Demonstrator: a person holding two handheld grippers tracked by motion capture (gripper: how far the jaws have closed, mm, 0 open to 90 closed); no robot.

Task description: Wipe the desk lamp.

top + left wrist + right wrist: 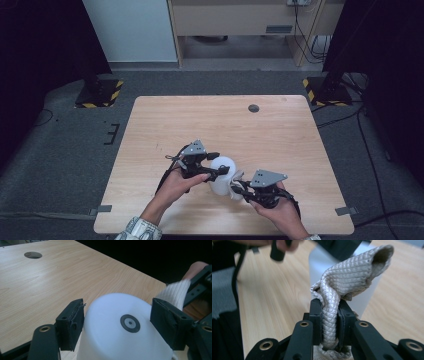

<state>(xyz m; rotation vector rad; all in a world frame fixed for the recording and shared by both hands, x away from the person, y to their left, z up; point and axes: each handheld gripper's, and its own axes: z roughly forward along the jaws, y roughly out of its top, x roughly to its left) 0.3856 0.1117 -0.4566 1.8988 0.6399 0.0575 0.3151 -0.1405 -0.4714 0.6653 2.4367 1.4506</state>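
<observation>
A white cup (221, 176) stands upside down near the table's (150, 120) near edge, between the two hands. The left gripper (117, 322) straddles it, one jaw on either side of its upturned base; the right pad seems to touch, the left sits just beside the wall, so a firm grip cannot be told. The right gripper (329, 322), just right of the cup, pinches a beige cloth (347, 282) tight, its free end against the cup's side.

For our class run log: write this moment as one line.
left gripper: around white container | right gripper: shut on cloth | table: wooden
</observation>
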